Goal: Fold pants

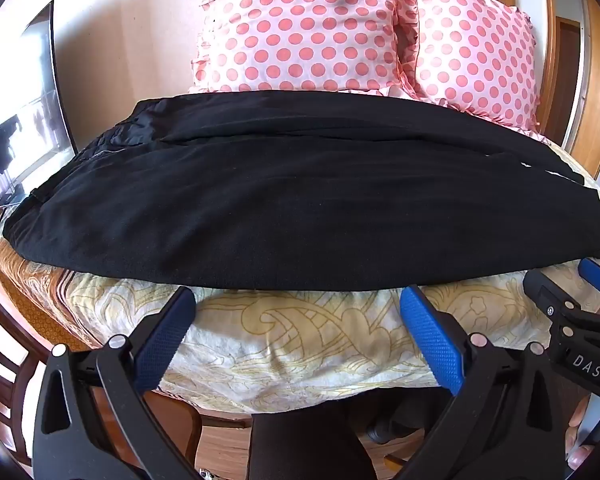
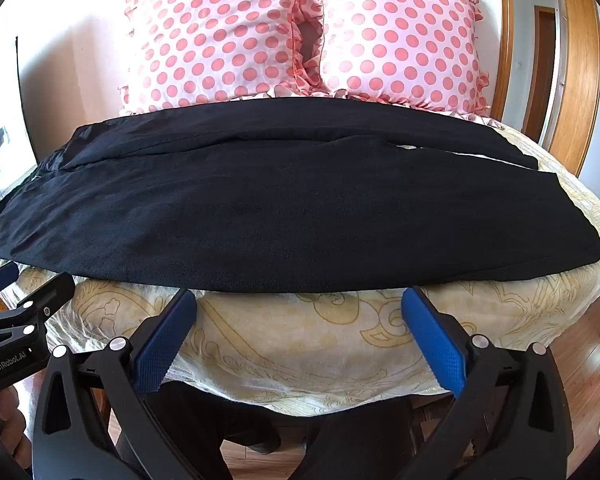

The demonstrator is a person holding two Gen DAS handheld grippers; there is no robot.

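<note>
Black pants (image 1: pixel 292 204) lie flat across the bed, waistband at the left, leg ends at the right; they also show in the right wrist view (image 2: pixel 296 216). The two legs lie side by side, one behind the other. My left gripper (image 1: pixel 296 300) is open and empty, its blue pads just short of the pants' near edge. My right gripper (image 2: pixel 298 302) is open and empty too, just short of the same edge. The right gripper shows at the right of the left wrist view (image 1: pixel 580 292); the left gripper shows at the left of the right wrist view (image 2: pixel 16 284).
The bed has a cream cover with a yellow pattern (image 1: pixel 300 340). Two pink polka-dot pillows (image 1: pixel 300 28) (image 1: pixel 476 52) stand behind the pants. A dark screen (image 1: pixel 24 120) stands at the left. A wooden door frame (image 2: pixel 576 72) is at the right. Wooden floor lies below the bed edge.
</note>
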